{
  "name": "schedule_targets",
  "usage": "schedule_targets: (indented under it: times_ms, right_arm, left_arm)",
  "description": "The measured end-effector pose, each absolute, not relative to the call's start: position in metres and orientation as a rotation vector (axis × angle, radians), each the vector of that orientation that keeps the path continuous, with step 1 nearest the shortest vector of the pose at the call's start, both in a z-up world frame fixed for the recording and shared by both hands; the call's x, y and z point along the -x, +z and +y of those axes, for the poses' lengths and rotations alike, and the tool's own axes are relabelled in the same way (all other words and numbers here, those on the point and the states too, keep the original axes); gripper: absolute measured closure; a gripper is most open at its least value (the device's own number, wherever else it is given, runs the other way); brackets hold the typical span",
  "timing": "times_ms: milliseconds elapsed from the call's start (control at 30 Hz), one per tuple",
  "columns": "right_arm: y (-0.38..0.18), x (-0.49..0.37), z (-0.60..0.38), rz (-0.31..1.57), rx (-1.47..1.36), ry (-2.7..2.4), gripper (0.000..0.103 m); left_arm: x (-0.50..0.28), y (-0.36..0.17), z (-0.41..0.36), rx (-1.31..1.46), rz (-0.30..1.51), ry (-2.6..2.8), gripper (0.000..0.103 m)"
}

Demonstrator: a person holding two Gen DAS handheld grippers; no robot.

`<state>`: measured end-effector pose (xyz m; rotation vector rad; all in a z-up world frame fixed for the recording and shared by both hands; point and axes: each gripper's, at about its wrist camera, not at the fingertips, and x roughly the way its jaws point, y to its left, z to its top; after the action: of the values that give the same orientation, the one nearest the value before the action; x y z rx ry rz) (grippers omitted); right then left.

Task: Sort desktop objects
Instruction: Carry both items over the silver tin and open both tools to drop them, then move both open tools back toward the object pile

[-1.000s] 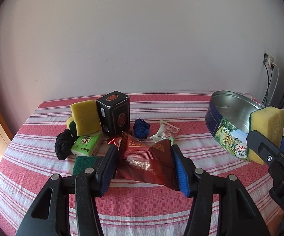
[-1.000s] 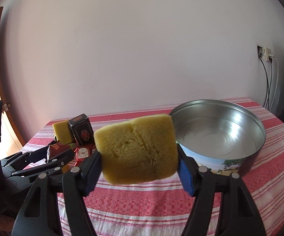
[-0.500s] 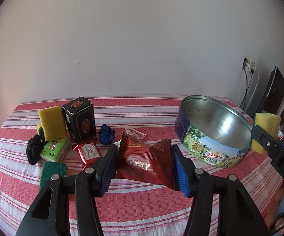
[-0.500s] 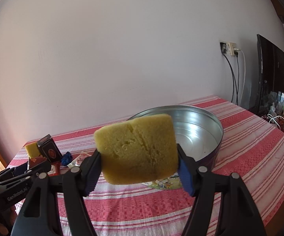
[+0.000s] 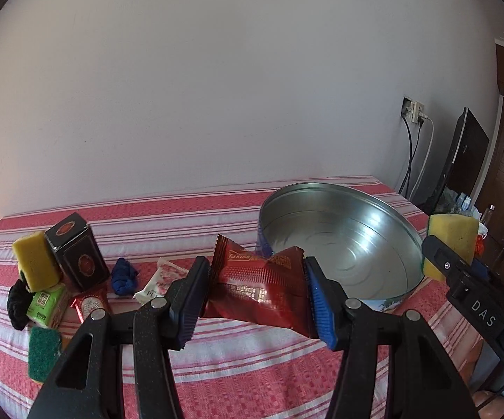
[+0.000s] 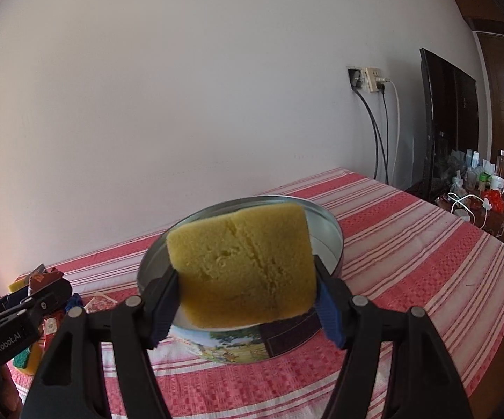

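My left gripper (image 5: 255,296) is shut on a dark red snack packet (image 5: 257,291) and holds it above the striped tablecloth, just left of the round metal tin (image 5: 342,241). My right gripper (image 6: 246,300) is shut on a yellow sponge (image 6: 243,265) and holds it in front of the tin (image 6: 332,244), which looks empty. In the left wrist view the sponge (image 5: 452,244) and the right gripper (image 5: 461,272) show at the tin's right rim. The left gripper (image 6: 24,303) shows at the left edge of the right wrist view.
On the table's left lie a second yellow sponge (image 5: 31,263), a black box (image 5: 77,251), a black cloth (image 5: 17,302), a green tissue pack (image 5: 45,302), a green scouring pad (image 5: 42,352), a small red packet (image 5: 89,305), a blue cloth ball (image 5: 123,274) and a white packet (image 5: 159,282). A monitor (image 6: 447,125) and cables stand right.
Both grippers have swung to the right with their loads. The tin now sits nearer the middle of both views, and the pile of objects has slid to the left.
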<state>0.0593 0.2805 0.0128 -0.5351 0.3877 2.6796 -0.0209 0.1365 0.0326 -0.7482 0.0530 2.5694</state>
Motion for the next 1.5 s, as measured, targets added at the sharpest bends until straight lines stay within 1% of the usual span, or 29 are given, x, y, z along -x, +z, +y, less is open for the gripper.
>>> schedule_targets:
  times_ms: [167,300,533,567,600,633,700,767,800,867,933,1067,1233,1333,1400,1500]
  right_arm:
    - [0.011,-0.033,0.307,0.334,0.565,2.607,0.033]
    - [-0.002,-0.01,0.329,0.372,0.635,2.586,0.033]
    - [-0.019,0.008,0.349,0.416,0.671,2.561,0.032]
    - [-0.021,0.008,0.35,0.439,0.665,2.569,0.032]
    - [-0.022,0.007,0.352,0.465,0.655,2.578,0.031]
    - [-0.024,0.006,0.356,0.492,0.644,2.585,0.029]
    - [-0.024,0.004,0.361,0.525,0.613,2.603,0.026]
    - [-0.022,-0.001,0.362,0.521,0.566,2.601,0.021]
    - [-0.019,-0.004,0.361,0.512,0.535,2.594,0.016]
    - [-0.014,-0.012,0.36,0.495,0.451,2.583,0.006]
    - [-0.009,-0.02,0.359,0.48,0.372,2.579,0.001]
    - [-0.002,-0.029,0.347,0.391,0.25,2.578,0.001]
    - [0.002,-0.023,0.332,0.274,0.211,2.613,0.001]
    - [0.003,-0.022,0.322,0.193,0.19,2.622,0.001]
    - [0.001,-0.02,0.319,0.17,0.199,2.628,0.001]
    - [0.0,-0.02,0.319,0.189,0.202,2.651,0.001]
  left_arm:
    - [0.039,0.029,0.192,0.752,0.133,2.539,0.046]
    - [0.052,0.02,0.225,0.783,0.167,2.506,0.046]
    - [0.073,0.009,0.245,0.856,0.191,2.484,0.045]
    - [0.075,0.008,0.245,0.87,0.172,2.474,0.042]
    - [0.078,0.007,0.242,0.879,0.15,2.472,0.036]
    - [0.081,0.007,0.24,0.883,0.128,2.478,0.033]
    - [0.084,0.007,0.236,0.884,0.088,2.487,0.017]
    - [0.084,0.006,0.231,0.871,0.046,2.488,0.013]
    - [0.083,0.006,0.23,0.868,0.035,2.487,0.012]
    - [0.082,0.006,0.23,0.863,0.047,2.492,0.012]
    - [0.077,0.007,0.229,0.825,0.075,2.525,0.012]
    - [0.068,0.011,0.225,0.735,0.15,2.62,0.012]
    - [0.059,0.009,0.205,0.632,0.177,2.752,0.012]
    - [0.059,0.005,0.196,0.617,0.176,2.802,0.012]
    - [0.057,0.001,0.185,0.614,0.15,2.824,0.012]
    - [0.053,-0.001,0.175,0.591,0.156,2.857,0.012]
